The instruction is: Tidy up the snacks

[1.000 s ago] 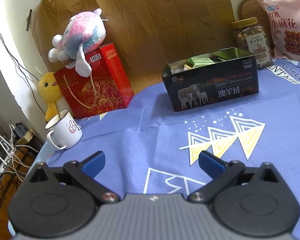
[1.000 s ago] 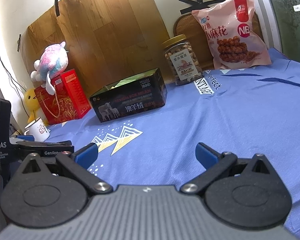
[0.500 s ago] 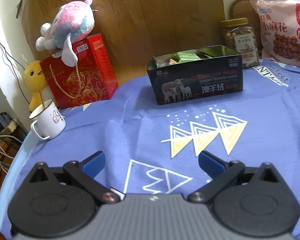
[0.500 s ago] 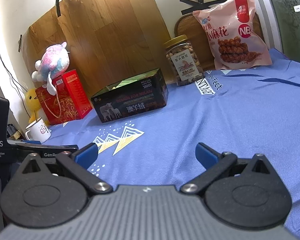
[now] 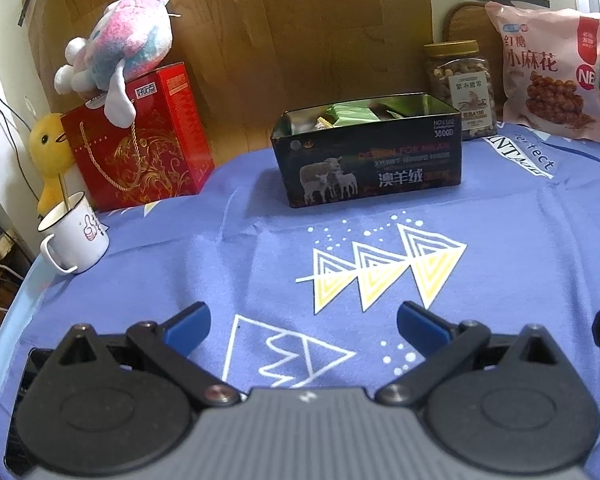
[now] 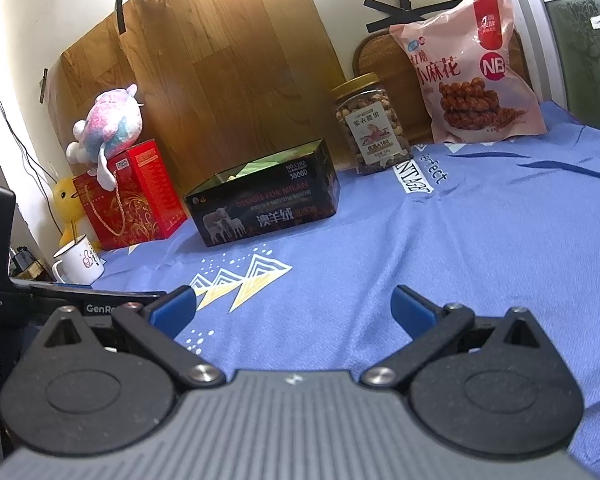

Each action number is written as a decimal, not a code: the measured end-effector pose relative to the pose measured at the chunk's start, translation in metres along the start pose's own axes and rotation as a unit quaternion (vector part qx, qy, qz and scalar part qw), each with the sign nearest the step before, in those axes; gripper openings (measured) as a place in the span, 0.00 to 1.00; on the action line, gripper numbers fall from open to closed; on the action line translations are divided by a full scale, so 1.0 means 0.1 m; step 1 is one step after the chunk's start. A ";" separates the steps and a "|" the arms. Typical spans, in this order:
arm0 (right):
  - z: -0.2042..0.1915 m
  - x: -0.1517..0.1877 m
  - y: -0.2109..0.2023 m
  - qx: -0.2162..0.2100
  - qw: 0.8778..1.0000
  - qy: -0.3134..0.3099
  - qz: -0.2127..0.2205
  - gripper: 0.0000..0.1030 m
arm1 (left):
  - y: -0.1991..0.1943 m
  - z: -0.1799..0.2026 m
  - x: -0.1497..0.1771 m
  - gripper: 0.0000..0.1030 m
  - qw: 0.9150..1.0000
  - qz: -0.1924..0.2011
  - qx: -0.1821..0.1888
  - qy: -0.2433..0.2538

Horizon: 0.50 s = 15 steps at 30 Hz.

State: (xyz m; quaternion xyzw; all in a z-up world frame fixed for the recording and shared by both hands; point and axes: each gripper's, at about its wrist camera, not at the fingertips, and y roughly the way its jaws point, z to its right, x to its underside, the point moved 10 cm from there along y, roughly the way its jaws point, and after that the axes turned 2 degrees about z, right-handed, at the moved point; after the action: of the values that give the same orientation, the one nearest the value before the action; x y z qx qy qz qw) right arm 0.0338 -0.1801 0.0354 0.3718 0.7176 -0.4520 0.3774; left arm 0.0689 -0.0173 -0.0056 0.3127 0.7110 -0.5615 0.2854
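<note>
- Left wrist view: your left gripper (image 5: pixel 303 327) hangs low over the blue cloth (image 5: pixel 500 216), blue-padded fingers (image 5: pixel 188 326) spread wide w/ nothing between them.
- Right wrist view: your right gripper (image 6: pixel 293 307) is likewise spread apart & empty, matte black linkage, ribbed grey body; the left tool's black housing shows at the frame's left edge.
- Black tin (image 5: pixel 367 154) – rectangular, glossy, sheep picture on its front, lid off – sits mid-table on the cloth, well ahead of both tools. Green foil-wrapped packets (image 5: pixel 350 113) & other wrappers lie inside; can't tell how many.
- Nut jar (image 5: pixel 462 87) – clear plastic, gold screw lid, paper label – stands upright just behind the tin's right end.
- Pink snack bag (image 5: pixel 550 74) – puffy, shiny plastic – leans at the back right, beside the jar.
- Red gift box (image 5: pixel 140 148) w/ gold rope handle stands at back left; fuzzy pink-blue plush toy (image 5: pixel 120 50) sits on top, yellow duck toy (image 5: pixel 50 148) behind it.
- White enamel mug (image 5: pixel 76 242) w/ a stick in it stands near the table's left edge, in front of the red box.
- Cloth is soft, slightly wrinkled, printed w/ yellow & white triangles (image 5: pixel 384 268).
- Wood-grain board (image 5: pixel 300 32) leans vs. the wall behind.
</note>
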 end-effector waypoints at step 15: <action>0.16 -0.05 -0.12 0.034 0.999 -0.001 0.010 1.00 | -0.01 0.19 -0.12 1.00 0.999 0.007 0.041 -0.015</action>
State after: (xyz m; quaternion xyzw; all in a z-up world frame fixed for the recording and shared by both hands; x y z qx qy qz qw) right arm 0.0285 -0.1999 0.0391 0.3909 0.6981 -0.4727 0.3693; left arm 0.0766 -0.0377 -0.0002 0.3212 0.6806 -0.5927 0.2868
